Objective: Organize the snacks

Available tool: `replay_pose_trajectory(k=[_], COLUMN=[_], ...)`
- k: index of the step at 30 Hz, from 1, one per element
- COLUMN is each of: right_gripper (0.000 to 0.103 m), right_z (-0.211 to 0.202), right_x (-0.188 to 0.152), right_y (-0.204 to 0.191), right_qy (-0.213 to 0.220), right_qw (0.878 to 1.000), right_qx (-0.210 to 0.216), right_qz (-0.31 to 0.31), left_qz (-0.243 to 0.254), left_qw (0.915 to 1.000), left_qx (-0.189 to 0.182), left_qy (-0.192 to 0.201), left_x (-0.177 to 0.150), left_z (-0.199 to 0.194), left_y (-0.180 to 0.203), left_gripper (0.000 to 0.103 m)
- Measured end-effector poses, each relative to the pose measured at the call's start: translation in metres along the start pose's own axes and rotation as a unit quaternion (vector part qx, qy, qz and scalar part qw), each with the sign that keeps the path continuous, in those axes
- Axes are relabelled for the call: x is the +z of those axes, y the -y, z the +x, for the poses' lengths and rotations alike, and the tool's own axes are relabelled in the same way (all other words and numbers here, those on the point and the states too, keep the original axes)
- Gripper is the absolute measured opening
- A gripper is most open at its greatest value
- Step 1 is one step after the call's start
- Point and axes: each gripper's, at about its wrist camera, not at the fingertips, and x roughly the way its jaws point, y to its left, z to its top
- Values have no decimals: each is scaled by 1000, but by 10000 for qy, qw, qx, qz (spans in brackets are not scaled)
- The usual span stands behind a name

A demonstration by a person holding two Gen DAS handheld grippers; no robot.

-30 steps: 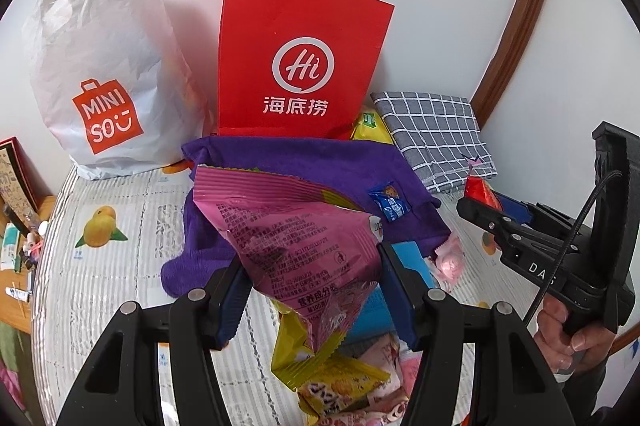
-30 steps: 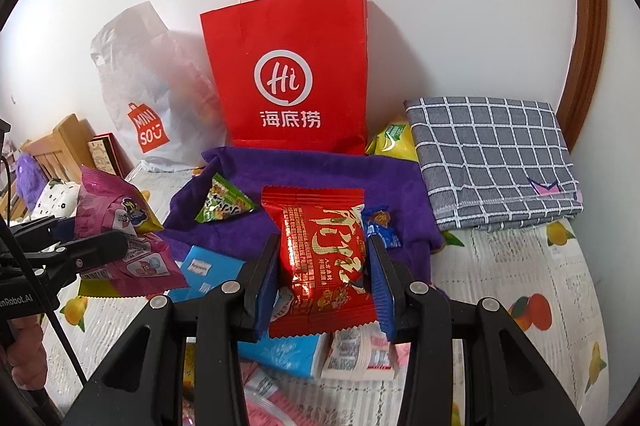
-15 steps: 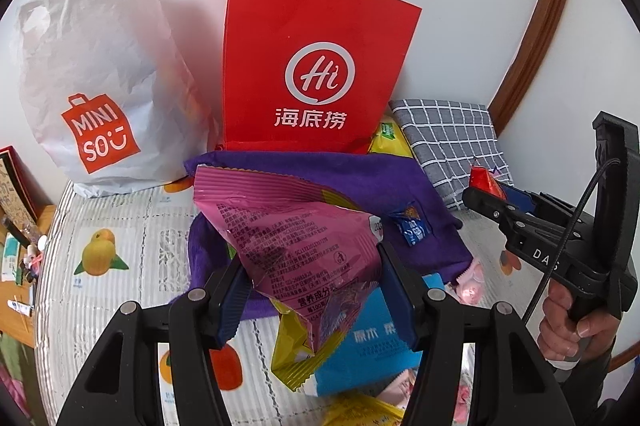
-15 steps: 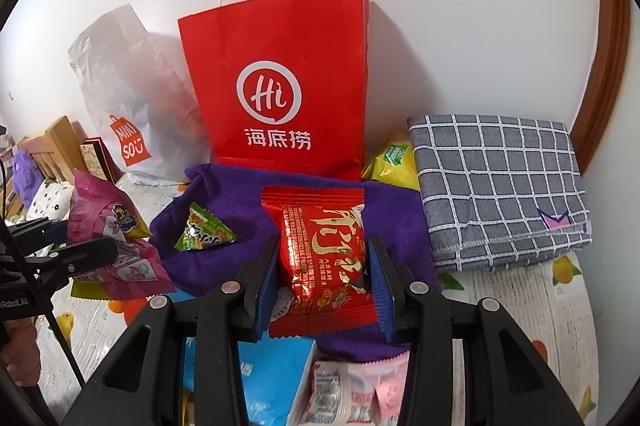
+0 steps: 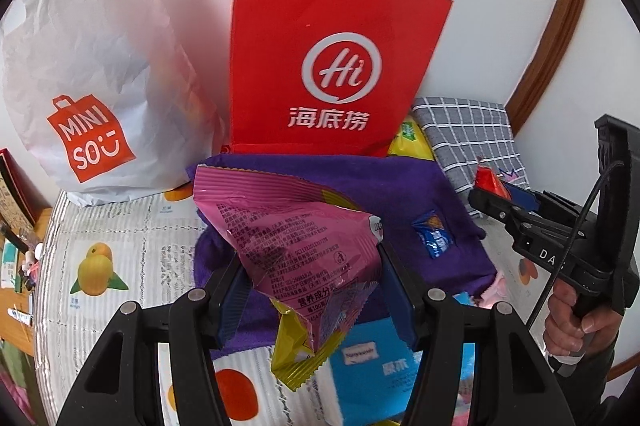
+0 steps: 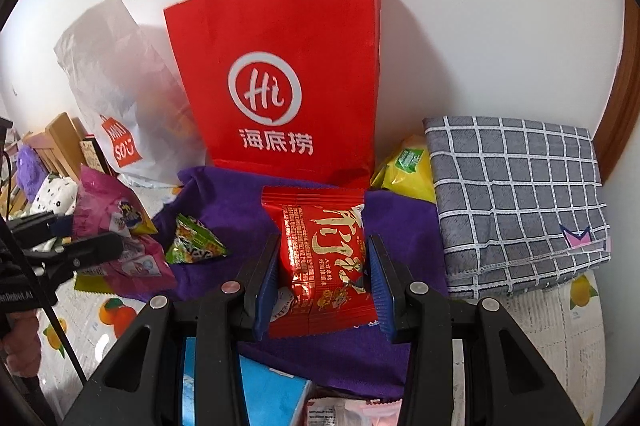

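Pink foil: the left gripper (image 5: 312,278) clamps a pink snack packet (image 5: 292,238) between its blue pads, back panel of small print toward the camera, a yellow packet (image 5: 296,354) hanging under it.
Left gripper pose: tilted downward over the bed, the packet's top edge reaching ahead of the jaws.
Red foil: the right gripper (image 6: 324,278) is closed narrowly on a red snack packet (image 6: 322,262) with gold Chinese characters; it stands upright between the pads.
Right hand: a hand (image 5: 576,314) wraps the pistol grip, seen far right of the left jaws; the body reads "DA", the rest hidden.
Ahead of both jaws: a purple towel (image 6: 404,226), then a red paper bag (image 6: 280,74) against the wall, printed "Hi" and "海底捞".
Left of that: a white plastic bag (image 5: 88,66) marked "MINISO".
On the towel: a small blue sachet (image 5: 434,238) and a green triangular packet (image 6: 194,242).
Right of the right jaws: a grey checked cloth (image 6: 516,202), a yellow bag (image 6: 408,166) beside it.
Below the jaws: a blue tissue pack (image 5: 372,366); text unreadable.
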Motion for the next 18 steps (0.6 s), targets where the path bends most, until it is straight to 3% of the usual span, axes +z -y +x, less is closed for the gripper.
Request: replay_pose_trajectory(k=[7, 18], right_gripper=[41, 41], right_z=[15, 48], right_x=[-1, -17], right_y=[19, 11], right_qy=[-186, -757], right_qw=[9996, 9969], right_qx=[49, 223], right_qz=[194, 15], left_qz=[-85, -101], left_qw=[9999, 9991], left_qx=[21, -42], left_qy=[-58, -407], left_x=[3, -2], left_z=[12, 47], left_y=[-11, -7], left_gripper=[58, 58])
